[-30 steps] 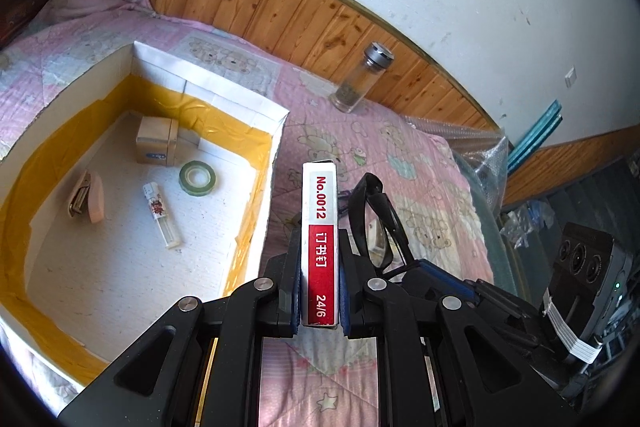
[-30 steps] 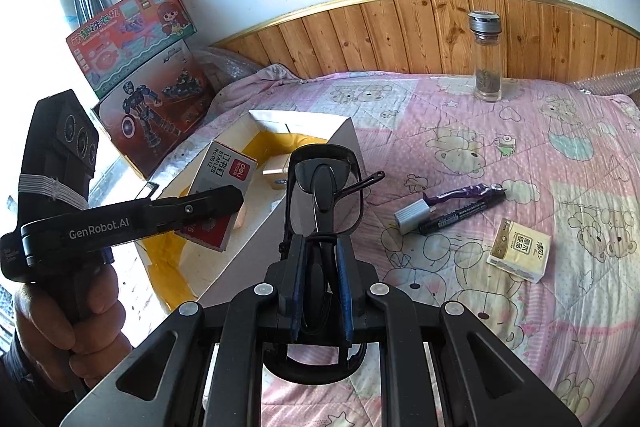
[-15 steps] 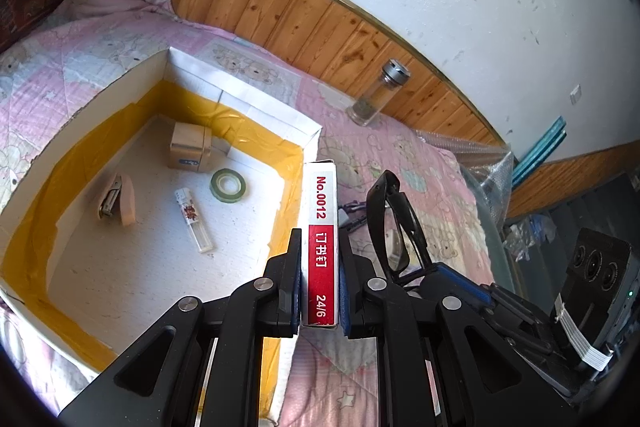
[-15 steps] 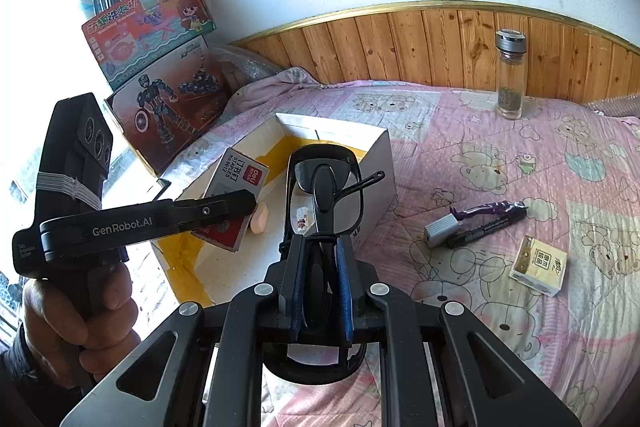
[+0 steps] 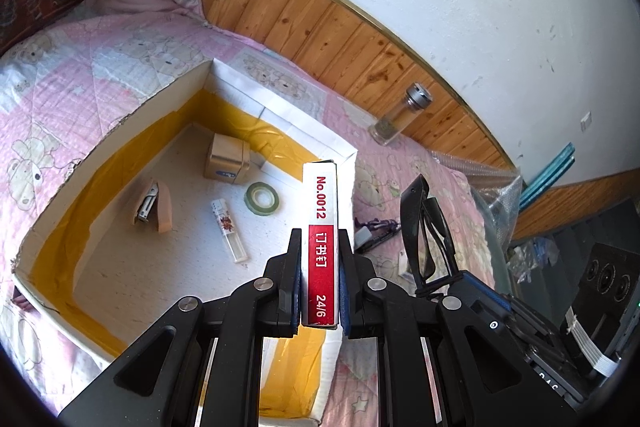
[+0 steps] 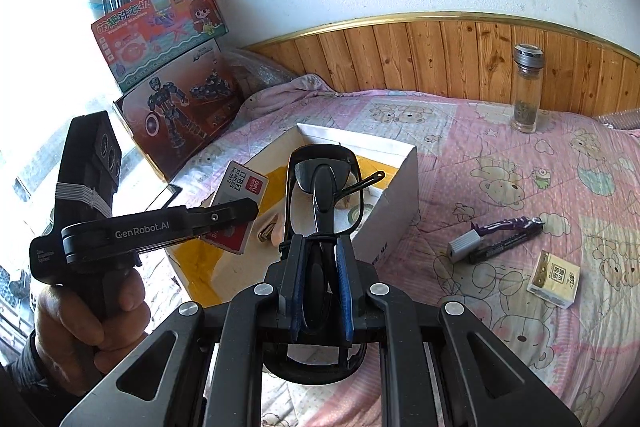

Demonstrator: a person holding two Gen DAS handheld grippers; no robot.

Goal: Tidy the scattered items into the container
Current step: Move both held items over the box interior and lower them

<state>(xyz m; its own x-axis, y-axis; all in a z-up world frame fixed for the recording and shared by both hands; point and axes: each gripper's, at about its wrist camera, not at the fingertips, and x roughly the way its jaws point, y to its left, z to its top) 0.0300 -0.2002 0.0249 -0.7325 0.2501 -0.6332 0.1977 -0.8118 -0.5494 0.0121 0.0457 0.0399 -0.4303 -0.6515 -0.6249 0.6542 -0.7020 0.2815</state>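
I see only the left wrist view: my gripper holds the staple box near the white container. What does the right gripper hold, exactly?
Observer: The right gripper is shut on black glasses.
Operator: What remains on the bed?
Observer: A yellow packet lies right of the marker, apart from it.
Operator: Anything behind the container?
Observer: Two toy boxes lean against the wall.
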